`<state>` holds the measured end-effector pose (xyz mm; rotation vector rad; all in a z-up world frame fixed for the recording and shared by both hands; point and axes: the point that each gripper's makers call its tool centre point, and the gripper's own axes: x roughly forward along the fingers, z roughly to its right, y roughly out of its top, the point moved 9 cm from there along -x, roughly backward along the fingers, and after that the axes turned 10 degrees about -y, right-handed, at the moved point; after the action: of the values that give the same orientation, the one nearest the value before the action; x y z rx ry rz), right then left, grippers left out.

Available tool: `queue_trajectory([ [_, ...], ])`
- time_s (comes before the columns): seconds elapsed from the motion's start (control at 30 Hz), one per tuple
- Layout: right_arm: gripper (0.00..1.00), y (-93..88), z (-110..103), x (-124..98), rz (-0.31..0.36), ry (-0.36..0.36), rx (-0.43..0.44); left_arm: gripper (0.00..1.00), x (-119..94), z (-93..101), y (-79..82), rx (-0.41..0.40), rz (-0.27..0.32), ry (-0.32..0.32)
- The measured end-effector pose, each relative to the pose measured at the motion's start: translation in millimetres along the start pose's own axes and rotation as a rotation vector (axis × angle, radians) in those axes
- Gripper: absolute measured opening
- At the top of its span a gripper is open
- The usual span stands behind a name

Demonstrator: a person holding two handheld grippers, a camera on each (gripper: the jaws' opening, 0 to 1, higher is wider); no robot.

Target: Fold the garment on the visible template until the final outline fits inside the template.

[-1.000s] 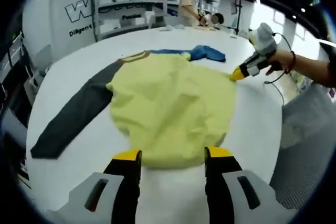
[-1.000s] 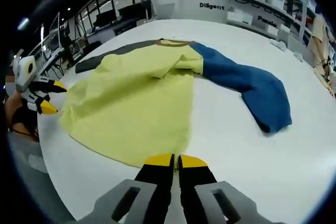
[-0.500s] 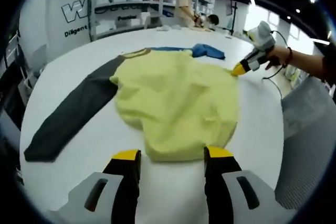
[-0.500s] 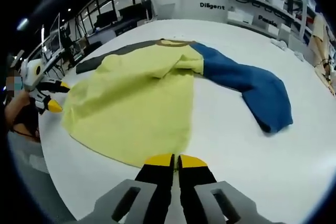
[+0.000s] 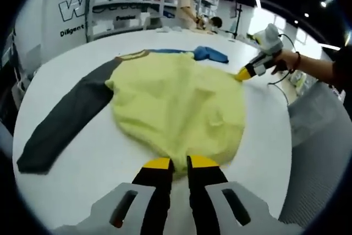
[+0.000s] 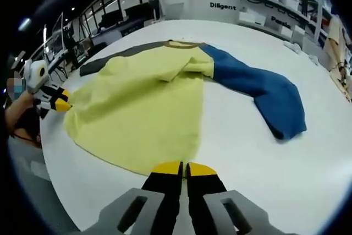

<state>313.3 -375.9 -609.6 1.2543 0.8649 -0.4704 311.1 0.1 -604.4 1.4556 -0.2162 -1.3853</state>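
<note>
Pinching the yellow shirt's hem at two corners on the white surface.

Left gripper view: the left gripper (image 5: 174, 163), spread wide half a second ago, now has its jaws pressed together on the near hem of the shirt (image 5: 176, 108), which lies flat on the surface (image 5: 264, 125) with a dark sleeve (image 5: 66, 119) stretched left and a blue sleeve (image 5: 206, 54) far off; the right gripper (image 5: 242, 74), held by an outstretched hand (image 5: 283, 61), touches the hem's far corner. Right gripper view: the right gripper (image 6: 177, 166) is unchanged, jaws closed on the shirt's (image 6: 143, 103) edge, while the left gripper (image 6: 58, 104) has moved in against the opposite corner.
</note>
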Motion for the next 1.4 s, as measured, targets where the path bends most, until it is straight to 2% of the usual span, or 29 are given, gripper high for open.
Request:
queue_trajectory([
  [0.17,0.00,2.2,-1,-9,-0.003,0.022,0.019,0.03,-9,4.3,6.3,-0.010,0.001,0.009],
  [0.5,0.00,4.8,-10,-44,0.048,0.074,0.036,0.03,-31,11.2,17.8,-0.040,-0.015,0.048],
  [0.7,0.00,-0.7,-14,-62,0.048,0.076,0.066,0.01,-36,12.6,14.4,-0.055,-0.039,0.071],
  [0.9,0.00,-13.8,-17,-80,0.028,0.063,0.101,0.01,-35,15.6,8.1,-0.073,-0.057,0.076],
  [1.03,0.00,-22.3,-18,-87,0.011,0.049,0.111,0.01,-35,16.9,3.8,-0.098,-0.076,0.084],
  [1.4,0.00,-35.4,-16,-93,-0.030,-0.002,0.108,0.01,-37,22.8,-3.1,-0.078,-0.082,0.095],
])
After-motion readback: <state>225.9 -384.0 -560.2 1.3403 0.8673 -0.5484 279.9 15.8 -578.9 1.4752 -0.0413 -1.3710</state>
